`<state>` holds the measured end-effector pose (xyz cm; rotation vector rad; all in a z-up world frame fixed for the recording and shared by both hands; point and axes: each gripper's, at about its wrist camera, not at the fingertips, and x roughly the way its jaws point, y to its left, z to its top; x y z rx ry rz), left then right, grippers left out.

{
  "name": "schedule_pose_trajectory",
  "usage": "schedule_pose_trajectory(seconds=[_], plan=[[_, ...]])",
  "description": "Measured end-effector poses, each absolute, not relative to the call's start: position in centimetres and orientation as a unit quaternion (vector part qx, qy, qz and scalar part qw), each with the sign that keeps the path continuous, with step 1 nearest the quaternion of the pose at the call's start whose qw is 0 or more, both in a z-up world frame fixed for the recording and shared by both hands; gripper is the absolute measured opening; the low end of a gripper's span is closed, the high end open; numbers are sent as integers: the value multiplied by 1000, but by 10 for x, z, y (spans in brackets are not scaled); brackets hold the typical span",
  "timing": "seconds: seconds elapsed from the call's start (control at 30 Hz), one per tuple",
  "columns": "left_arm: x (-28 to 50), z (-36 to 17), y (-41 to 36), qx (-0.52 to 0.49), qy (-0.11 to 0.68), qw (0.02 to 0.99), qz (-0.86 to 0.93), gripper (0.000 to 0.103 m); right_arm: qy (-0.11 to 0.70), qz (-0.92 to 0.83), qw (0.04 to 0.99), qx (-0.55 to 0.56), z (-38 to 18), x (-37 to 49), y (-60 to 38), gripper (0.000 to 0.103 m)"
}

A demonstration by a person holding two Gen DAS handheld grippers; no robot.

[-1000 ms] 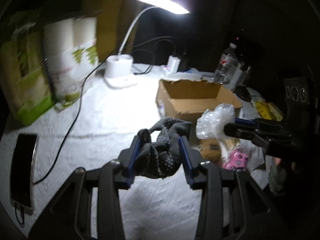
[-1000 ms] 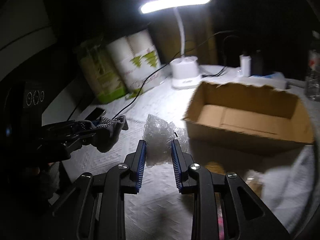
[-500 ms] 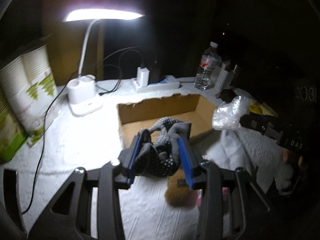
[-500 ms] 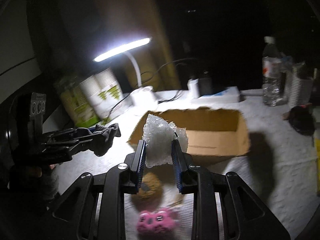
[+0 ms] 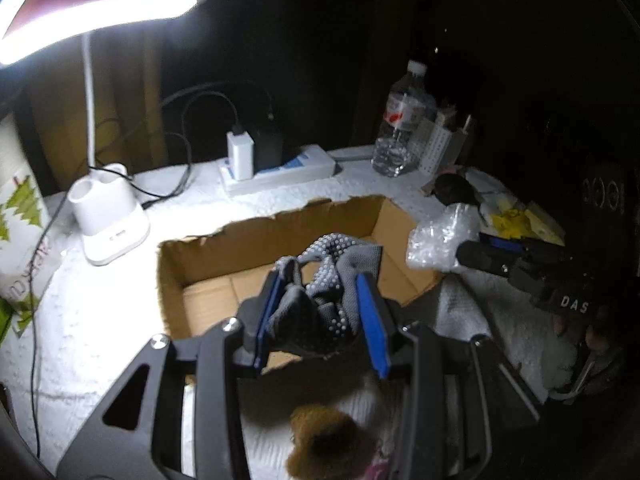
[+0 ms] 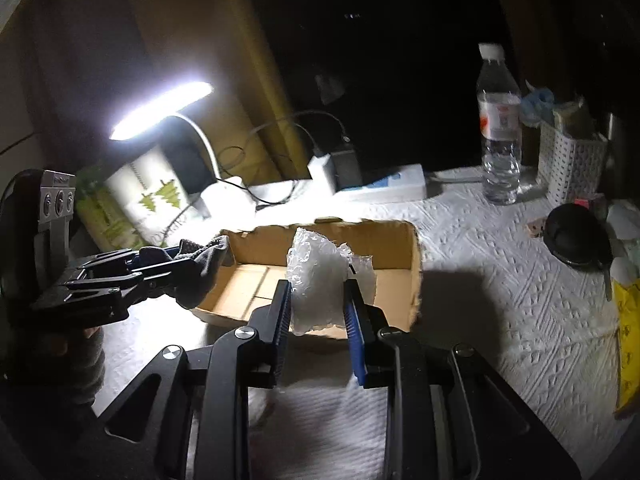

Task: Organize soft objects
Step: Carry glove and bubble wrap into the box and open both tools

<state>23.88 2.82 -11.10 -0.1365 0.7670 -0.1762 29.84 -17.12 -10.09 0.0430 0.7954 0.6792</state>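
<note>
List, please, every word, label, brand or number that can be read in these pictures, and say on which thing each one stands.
"DAS": white letters on the body of the right gripper.
Pink script on the paper roll pack, sideways: too blurred to read.
Red label on the water bottle: too small to read.
Blue print on the power strip: not legible.
Nothing readable on the cardboard box.

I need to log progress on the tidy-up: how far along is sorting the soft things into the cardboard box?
Done: nothing yet; the cardboard box shows a bare floor. In hand: the left gripper grips a grey dotted glove and the right gripper a wad of bubble wrap, both held by the box, unreleased. Left: drop both in, then fetch the brown fuzzy item lying on the table in front of the box.
</note>
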Motion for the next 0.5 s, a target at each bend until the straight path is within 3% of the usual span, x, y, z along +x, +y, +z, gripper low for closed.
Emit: schedule_pose_trajectory(seconds=[0.5], plan=[[292,-159,8,-71,426,898,-86,42,422,300,855,-26,-145,329,-164,29]])
